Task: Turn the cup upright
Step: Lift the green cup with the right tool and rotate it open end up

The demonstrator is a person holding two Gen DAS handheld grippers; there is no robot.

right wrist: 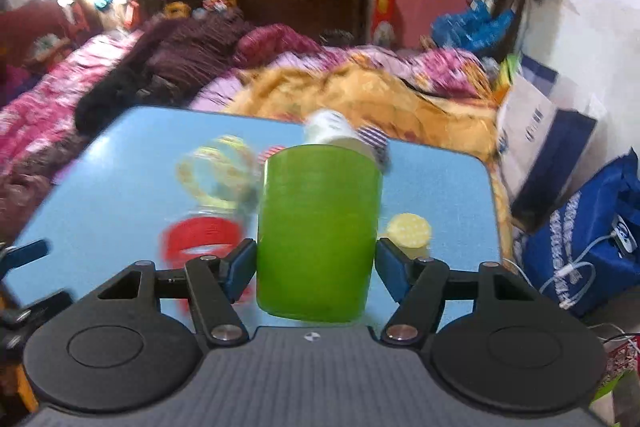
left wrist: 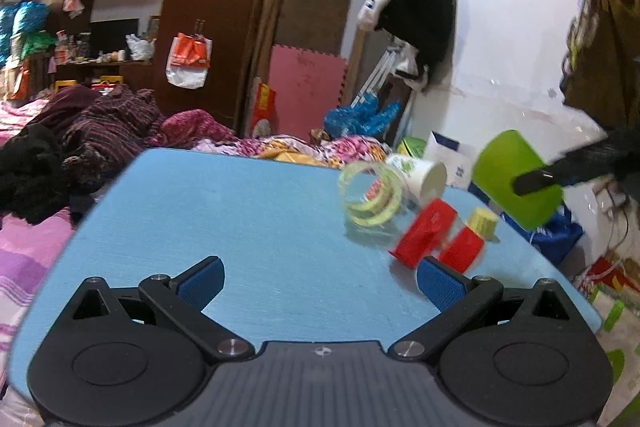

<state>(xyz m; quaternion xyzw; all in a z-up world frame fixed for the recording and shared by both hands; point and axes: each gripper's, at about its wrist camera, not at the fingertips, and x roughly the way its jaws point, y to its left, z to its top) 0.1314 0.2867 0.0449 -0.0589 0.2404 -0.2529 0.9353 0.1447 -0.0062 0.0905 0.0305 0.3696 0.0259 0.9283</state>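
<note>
I had the green cup (right wrist: 318,231) clamped in my right hand-held gripper (right wrist: 316,269), the blue pads (right wrist: 239,269) pressing its wall from either side low on the body. In the left wrist view the cup (left wrist: 516,179) hung tilted in the air, above the far right part of the blue counter (left wrist: 240,227) and clear of it. Which end was the mouth I could not tell from either view.

My left hand-held gripper (left wrist: 320,281) was spread wide with nothing between its fingers, low over the near edge of the counter.

I judged the cup to be light, stiff plastic with a smooth, somewhat slippery wall. A grip across the middle of the body, as I had, seemed the sensible hold; squeezing near the rim might flex it.

On the counter below lay two red cups (left wrist: 424,237) on their sides, a clear tape roll (left wrist: 370,199) and a white paper cup (left wrist: 420,177), all near the spot where the green cup could land, so I thought a careless set-down might knock them.
</note>
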